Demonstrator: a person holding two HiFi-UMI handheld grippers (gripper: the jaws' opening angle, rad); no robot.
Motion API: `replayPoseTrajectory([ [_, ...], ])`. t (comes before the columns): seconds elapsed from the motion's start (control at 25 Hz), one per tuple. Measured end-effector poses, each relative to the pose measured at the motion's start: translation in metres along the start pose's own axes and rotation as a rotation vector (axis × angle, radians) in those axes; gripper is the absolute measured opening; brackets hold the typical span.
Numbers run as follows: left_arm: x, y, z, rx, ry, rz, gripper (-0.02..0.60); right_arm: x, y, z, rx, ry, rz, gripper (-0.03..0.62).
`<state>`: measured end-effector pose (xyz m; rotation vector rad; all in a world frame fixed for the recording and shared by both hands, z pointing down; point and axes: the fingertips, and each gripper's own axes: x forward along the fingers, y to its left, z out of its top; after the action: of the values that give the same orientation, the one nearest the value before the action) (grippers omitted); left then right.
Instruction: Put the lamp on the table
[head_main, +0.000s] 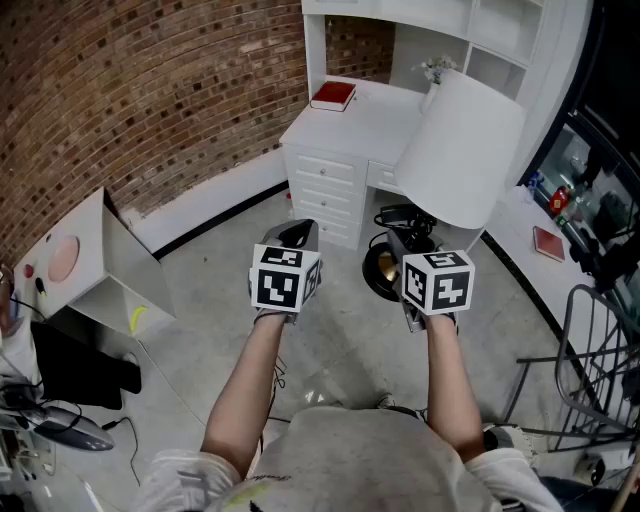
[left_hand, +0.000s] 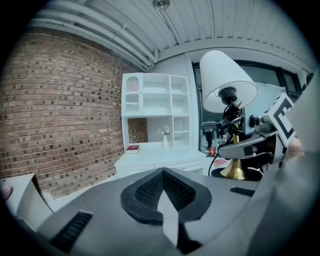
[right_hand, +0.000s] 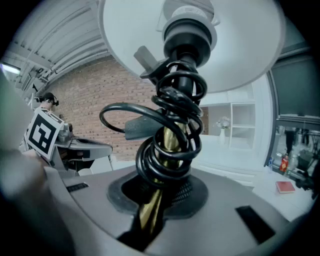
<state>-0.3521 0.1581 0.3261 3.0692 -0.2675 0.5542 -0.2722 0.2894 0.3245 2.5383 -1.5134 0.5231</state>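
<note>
Lamp (head_main: 462, 150) hangs in my right claw (head_main: 402, 250), lifted off the floor (head_main: 330, 345) and not on the table (head_main: 350, 125). The two jaws of this claw pinch the brass stem (right_hand: 167, 145) low down, just under the place where the black cord (right_hand: 172, 107) is wound many times around it. The white shade (left_hand: 225, 80) is at the top, and from my head it covers a part of the table's right side. The round base (head_main: 383, 272) is just under my claw, above the grey floor. My left claw (head_main: 297, 235) is beside the right one, a little apart from it, at about the same height. Its jaws are pressed together at the tips and nothing is between them. The table is white, with drawers below and shelves above, and it stands near the brick wall (head_main: 150, 90). On its top lies a red book (head_main: 333, 95), and further back stands a small vase with flowers (head_main: 436, 68). At my left a pale box (head_main: 95, 255) stands on the floor.
</note>
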Motion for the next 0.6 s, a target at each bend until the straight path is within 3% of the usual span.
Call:
replayPoseTrajectory([
  [0.6,0.002,0.006,-0.01,-0.024,-0.005,0.017,-0.003,0.018,0.009,-0.008,0.009,0.025,0.042,0.066],
])
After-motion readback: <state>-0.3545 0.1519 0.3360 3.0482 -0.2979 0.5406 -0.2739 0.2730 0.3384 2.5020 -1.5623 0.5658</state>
